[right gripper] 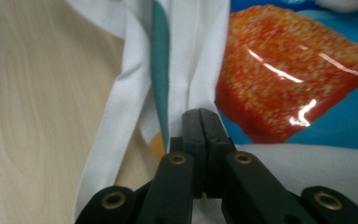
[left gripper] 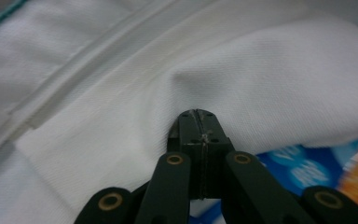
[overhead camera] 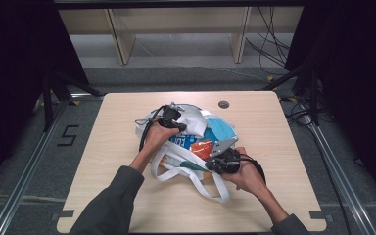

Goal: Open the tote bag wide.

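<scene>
A white cloth tote bag (overhead camera: 188, 120) with a teal stripe lies in the middle of the wooden table (overhead camera: 127, 196). Inside it lies a blue snack packet printed with an orange picture (overhead camera: 201, 146). My left gripper (overhead camera: 180, 126) is at the bag's far rim, shut on a fold of the white cloth (left gripper: 200, 84). My right gripper (overhead camera: 214, 164) is at the near rim, shut on the bag's white hem beside the teal stripe (right gripper: 160, 70). The packet's orange picture (right gripper: 284, 79) lies just past the right jaws. White handle straps (overhead camera: 205, 188) trail toward the front of the table.
A round cable hole (overhead camera: 223, 104) sits at the table's back edge. Wooden shelving legs (overhead camera: 122, 44) and loose cables (overhead camera: 274, 49) lie on the floor behind. Metal rails (overhead camera: 323, 147) run along both sides of the table.
</scene>
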`<state>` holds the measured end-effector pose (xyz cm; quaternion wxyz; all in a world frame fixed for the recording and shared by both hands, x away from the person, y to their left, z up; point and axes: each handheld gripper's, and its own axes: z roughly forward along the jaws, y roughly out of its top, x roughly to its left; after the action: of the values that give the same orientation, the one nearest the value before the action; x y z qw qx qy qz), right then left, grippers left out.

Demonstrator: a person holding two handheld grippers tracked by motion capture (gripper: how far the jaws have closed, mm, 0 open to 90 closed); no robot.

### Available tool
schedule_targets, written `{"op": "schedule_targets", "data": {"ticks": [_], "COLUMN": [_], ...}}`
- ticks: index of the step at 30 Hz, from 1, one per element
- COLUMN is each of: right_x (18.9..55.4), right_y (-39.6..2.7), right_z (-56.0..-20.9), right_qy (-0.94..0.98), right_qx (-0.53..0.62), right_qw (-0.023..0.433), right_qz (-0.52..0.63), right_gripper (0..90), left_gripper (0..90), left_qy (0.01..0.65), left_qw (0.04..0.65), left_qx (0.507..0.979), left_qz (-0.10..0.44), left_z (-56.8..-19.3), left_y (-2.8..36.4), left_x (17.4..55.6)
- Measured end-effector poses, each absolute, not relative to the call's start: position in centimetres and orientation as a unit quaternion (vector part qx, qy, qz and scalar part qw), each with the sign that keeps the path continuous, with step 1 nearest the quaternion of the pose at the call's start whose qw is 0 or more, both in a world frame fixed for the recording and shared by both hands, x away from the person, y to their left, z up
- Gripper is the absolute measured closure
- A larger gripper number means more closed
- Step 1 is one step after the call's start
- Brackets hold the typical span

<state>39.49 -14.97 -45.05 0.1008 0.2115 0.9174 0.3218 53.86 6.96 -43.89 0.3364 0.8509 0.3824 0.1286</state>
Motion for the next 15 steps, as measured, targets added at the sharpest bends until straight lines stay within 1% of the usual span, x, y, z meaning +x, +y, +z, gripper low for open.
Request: {"op": "schedule_targets", "data": {"ticks": [2,3,4,6,8,9,11,13,14,15], "right_x": [39.3,39.0,39.0,39.2,39.3,39.3,40.0,41.2,41.2,42.1], "right_y": [-14.8,-14.6,-14.6,-14.7,-14.8,-15.3,-16.0,-16.6,-16.6,-16.6], "right_z": [-45.2,-45.7,-45.7,-46.1,-46.0,-45.2,-43.4,-41.2,-41.2,-40.2], "right_qy": [0.921,0.927,0.927,0.927,0.925,0.912,0.893,0.878,0.878,0.873], "right_qx": [0.205,0.197,0.197,0.199,0.195,0.222,0.222,0.226,0.226,0.224], "right_qw": [0.098,0.102,0.102,0.097,0.093,0.086,0.108,0.152,0.152,0.164], "right_qz": [0.318,0.302,0.302,0.305,0.311,0.335,0.377,0.393,0.393,0.4], "right_gripper": [90.0,90.0,90.0,90.0,90.0,90.0,90.0,90.0,90.0,90.0], "left_gripper": [89.7,89.8,89.7,89.7,89.6,89.5,88.8,88.4,88.4,88.4], "left_qy": [0.394,0.408,0.408,0.402,0.396,0.385,0.372,0.375,0.377,0.38], "left_qw": [0.341,0.337,0.337,0.319,0.322,0.339,0.345,0.348,0.354,0.358], "left_qx": [0.845,0.839,0.839,0.846,0.847,0.846,0.849,0.845,0.842,0.84], "left_qz": [0.12,0.131,0.131,0.148,0.148,0.143,0.149,0.154,0.153,0.147], "left_z": [-43.8,-43.6,-43.6,-43.3,-43.0,-42.4,-41.7,-41.4,-41.1,-41.0], "left_y": [6.9,6.7,6.7,6.1,6.1,6.6,7.5,8.0,8.7,9.5], "left_x": [54.4,55.3,55.3,55.0,54.7,53.8,53.1,52.8,52.7,52.7]}}
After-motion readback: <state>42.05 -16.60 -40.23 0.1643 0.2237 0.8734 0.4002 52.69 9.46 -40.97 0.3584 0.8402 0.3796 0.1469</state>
